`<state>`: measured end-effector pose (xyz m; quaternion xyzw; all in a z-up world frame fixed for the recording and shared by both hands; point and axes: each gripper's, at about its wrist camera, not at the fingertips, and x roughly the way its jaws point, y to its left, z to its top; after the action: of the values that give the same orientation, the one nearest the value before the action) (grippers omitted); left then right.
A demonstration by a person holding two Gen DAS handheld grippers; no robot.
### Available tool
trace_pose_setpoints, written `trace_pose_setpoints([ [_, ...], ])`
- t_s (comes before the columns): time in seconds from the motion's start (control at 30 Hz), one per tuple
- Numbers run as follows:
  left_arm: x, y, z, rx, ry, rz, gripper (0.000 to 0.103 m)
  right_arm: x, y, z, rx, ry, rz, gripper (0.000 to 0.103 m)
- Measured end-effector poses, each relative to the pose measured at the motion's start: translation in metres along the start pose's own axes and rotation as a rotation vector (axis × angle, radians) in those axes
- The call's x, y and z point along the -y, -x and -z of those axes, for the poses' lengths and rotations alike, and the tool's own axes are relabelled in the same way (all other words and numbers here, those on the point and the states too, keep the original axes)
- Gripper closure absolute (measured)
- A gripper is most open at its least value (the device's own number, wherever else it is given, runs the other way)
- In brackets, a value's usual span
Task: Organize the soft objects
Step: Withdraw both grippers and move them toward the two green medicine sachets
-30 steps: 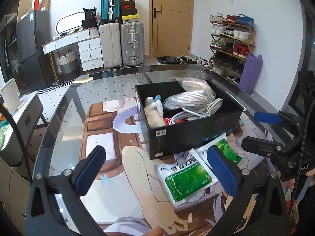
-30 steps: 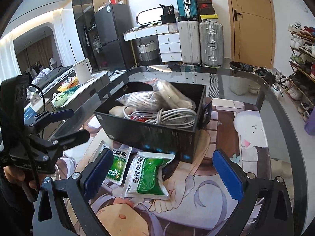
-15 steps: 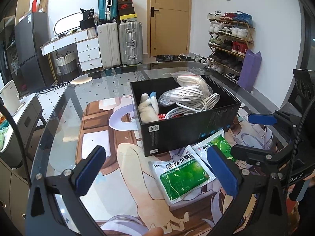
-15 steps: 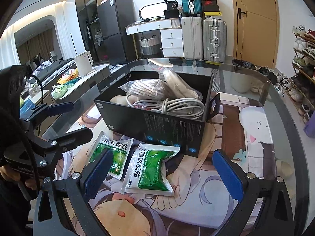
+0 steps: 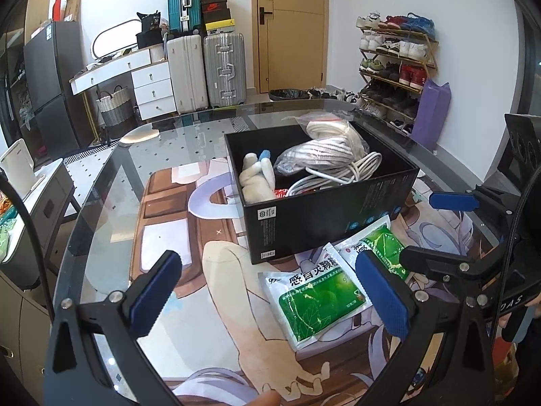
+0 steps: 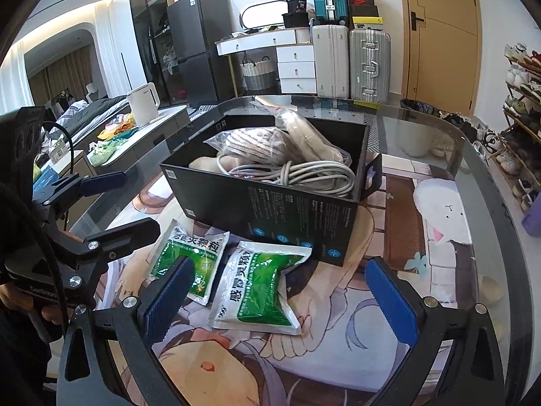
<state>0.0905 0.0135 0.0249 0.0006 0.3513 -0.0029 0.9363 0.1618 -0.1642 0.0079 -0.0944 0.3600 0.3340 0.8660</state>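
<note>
A black box (image 5: 324,216) (image 6: 270,209) stands on the printed mat and holds a beige plush (image 5: 255,182), bagged white items (image 5: 321,155) and a coiled white cable (image 6: 297,172). Two green-and-white soft packets lie on the mat in front of it: one (image 5: 318,301) (image 6: 260,287) and another (image 5: 375,240) (image 6: 189,257) beside it. My left gripper (image 5: 270,301) is open and empty, above the mat just short of the packets. My right gripper (image 6: 280,297) is open and empty, hovering over the nearer packet. Each gripper shows in the other's view: the right one (image 5: 436,226) and the left one (image 6: 118,203).
The glass table (image 5: 111,182) has a rounded edge at left and far side. Suitcases (image 5: 206,67), a white desk (image 5: 125,71), a shoe rack (image 5: 392,67) and a door stand behind. A side counter with a kettle (image 6: 143,103) lies left.
Both grippers have moved down and closer to the packets in front of the box. Both stay open. The packets and the box have not moved.
</note>
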Motion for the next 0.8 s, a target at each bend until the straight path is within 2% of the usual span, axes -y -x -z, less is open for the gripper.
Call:
trace_pose_setpoints([
  [0.8, -0.006, -0.011, 0.005, -0.052, -0.003, 0.015, 0.000, 0.015, -0.041, 0.014, -0.163, -0.021, 0.077, 0.001],
])
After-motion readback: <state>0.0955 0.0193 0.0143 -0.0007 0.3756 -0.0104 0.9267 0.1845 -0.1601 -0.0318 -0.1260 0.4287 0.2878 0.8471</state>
